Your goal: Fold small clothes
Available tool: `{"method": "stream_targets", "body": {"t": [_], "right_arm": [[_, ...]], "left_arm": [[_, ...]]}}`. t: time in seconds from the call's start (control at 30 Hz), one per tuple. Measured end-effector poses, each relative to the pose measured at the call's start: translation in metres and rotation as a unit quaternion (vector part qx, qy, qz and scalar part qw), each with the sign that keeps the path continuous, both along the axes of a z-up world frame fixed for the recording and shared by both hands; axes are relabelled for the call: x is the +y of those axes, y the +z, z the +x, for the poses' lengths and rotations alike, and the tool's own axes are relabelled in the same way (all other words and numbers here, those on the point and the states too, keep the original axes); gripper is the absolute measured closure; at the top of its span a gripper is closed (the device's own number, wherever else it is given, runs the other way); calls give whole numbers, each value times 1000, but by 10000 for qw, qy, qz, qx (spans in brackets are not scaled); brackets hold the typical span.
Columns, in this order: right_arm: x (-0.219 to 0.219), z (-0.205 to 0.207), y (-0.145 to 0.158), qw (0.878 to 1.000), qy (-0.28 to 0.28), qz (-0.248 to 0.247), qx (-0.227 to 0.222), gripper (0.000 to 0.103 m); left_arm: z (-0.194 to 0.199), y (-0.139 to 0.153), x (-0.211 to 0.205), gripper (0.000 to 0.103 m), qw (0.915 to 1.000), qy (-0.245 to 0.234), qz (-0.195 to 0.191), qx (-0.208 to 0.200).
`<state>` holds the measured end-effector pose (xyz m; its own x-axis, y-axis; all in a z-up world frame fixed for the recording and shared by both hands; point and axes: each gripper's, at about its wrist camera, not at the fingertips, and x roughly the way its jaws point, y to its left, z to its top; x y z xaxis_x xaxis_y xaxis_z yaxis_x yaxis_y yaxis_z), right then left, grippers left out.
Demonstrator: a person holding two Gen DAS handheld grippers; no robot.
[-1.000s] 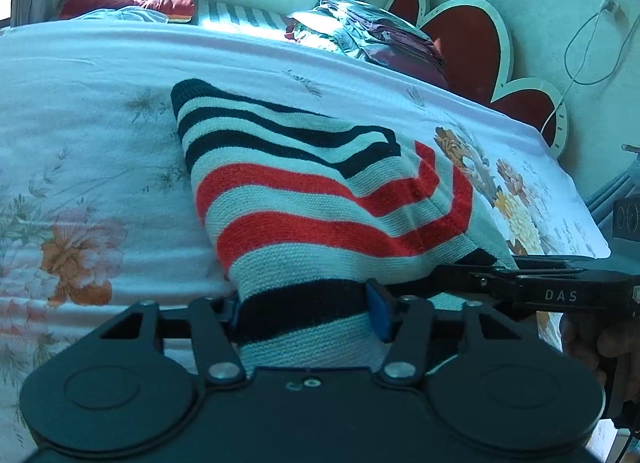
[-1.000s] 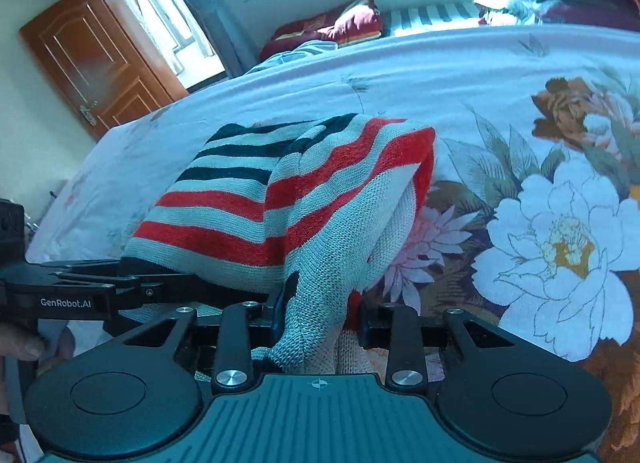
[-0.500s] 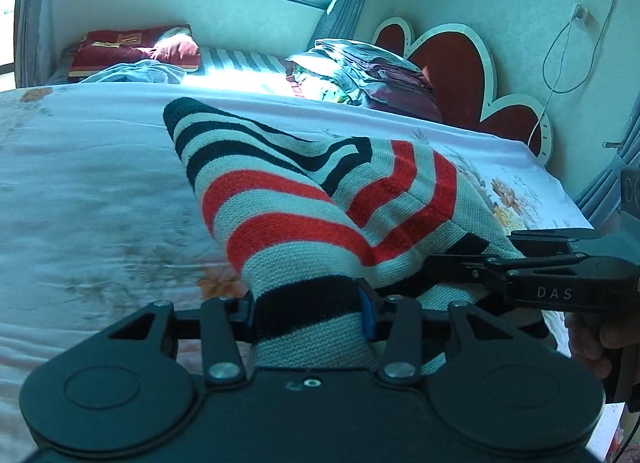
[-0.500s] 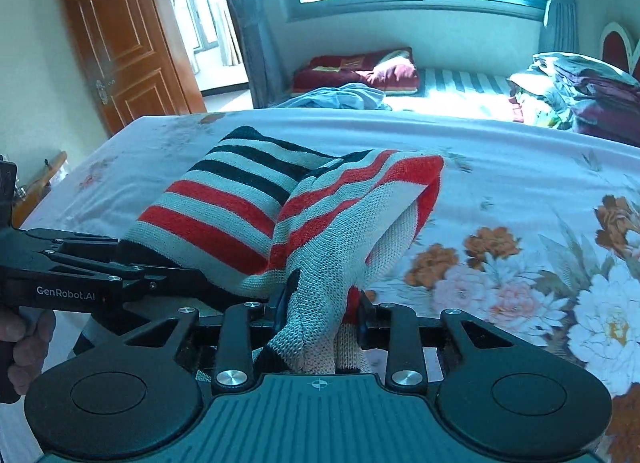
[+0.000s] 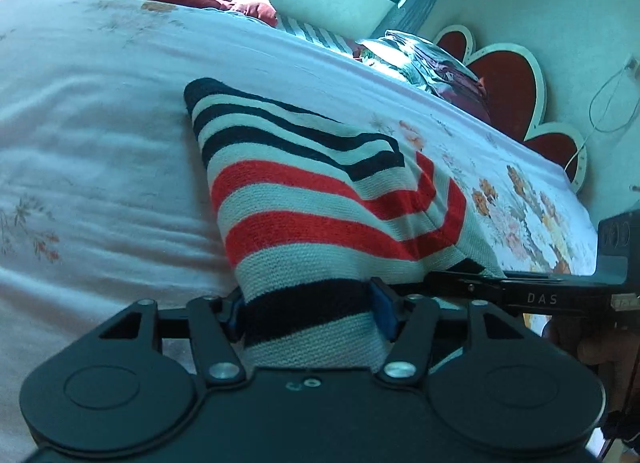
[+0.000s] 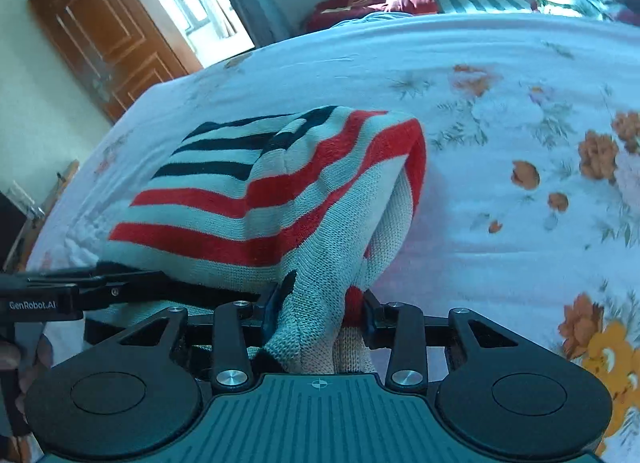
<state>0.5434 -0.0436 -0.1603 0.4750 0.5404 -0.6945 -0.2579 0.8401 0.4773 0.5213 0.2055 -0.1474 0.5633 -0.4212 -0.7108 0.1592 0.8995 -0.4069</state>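
Striped knitted garment (image 5: 320, 199), pale grey with red and dark navy bands: lying partly folded on the bed, far end resting flat on the sheet, near end lifted and pinched at two points toward the near edge of the bed. Right-hand side doubled over in a rounded fold, red stripes bending around it (image 6: 400, 151).

Left gripper (image 5: 306, 313), black with blue pads: clamped on the near hem of the knitted garment across a navy band, cloth bunched between the pads. Seen from the right wrist view as a black bar marked "GenRobot.AI" (image 6: 120, 291), reaching in from the left under the garment's near edge.

Right gripper (image 6: 316, 309), black: clenched on a gathered wad of the same garment, pale knit and a red stripe squeezed between its fingers. Seen from the left wrist view as a black bar marked "DAS" (image 5: 500, 289), just beside the left gripper.

Bed sheet (image 5: 100, 135), white with faded floral print: orange and white flowers denser toward the right side (image 6: 600, 151).

Heart-shaped headboard (image 5: 508, 83), red with cream border: at the right end of the bed.

Pile of folded bedding (image 5: 432, 63), dark maroon and shiny: before the headboard.

Red cushion (image 6: 380, 3): beyond the far edge of the bed, below the window.

Wooden panelled door (image 6: 108, 39), brown: at far left.
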Motion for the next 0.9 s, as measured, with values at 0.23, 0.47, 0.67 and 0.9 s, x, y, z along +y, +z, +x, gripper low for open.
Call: {"method": "stream_targets", "body": {"t": [0.23,0.47,0.67,0.9], "right_arm": [[-5,11,-2,9999,-37,74,122,64],[-12,-11,20,9991,-279,-235,-200,41],[-5,-18,65,9919,94,-538,-1149,74],[29,9,21,9795,318,-1835,-769,99]], "left_arm": [[0,-9,4,37,9999,41,-136,-67],[-23,18,6,16,9946,165,834,-591],[-32,63,3,77,9837,64,1178,-1359],[5,20,-36,77,9810,-566,1726,-682]]}}
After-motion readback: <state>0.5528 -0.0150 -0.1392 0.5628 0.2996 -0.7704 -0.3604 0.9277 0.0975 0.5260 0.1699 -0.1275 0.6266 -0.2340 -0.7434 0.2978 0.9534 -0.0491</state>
